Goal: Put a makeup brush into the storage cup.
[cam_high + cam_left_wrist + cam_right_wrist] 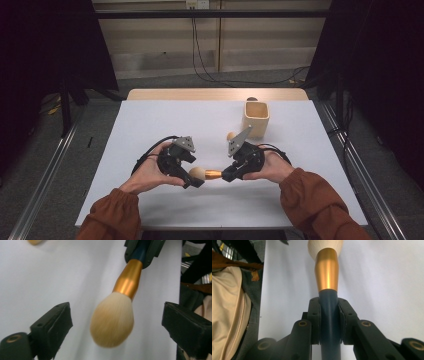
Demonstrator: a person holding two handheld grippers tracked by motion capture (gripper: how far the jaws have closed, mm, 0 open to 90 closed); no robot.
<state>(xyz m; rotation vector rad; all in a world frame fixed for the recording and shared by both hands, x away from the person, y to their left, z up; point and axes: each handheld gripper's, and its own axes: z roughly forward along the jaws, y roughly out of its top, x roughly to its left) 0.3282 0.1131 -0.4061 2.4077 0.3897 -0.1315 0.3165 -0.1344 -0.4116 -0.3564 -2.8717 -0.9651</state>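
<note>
A makeup brush (pixel 206 174) with a cream bristle head, gold ferrule and dark blue handle is held level above the white table (pixel 150 125). My right gripper (pixel 229 175) is shut on the dark blue handle (pixel 328 315); its jaws clamp both sides. My left gripper (pixel 196 176) is open, and the bristle head (pixel 112 321) hangs between its two spread black jaws without touching either. The gold ferrule (pixel 128 280) leads back to the right gripper at the top of the left gripper view.
A pale wooden cup (pixel 256 118) stands at the back right of the table. Beside its left base lies a small tan object (pixel 230 135). Orange sleeves (pixel 320 200) enter from the bottom edge. Grey floor and metal rails flank the table.
</note>
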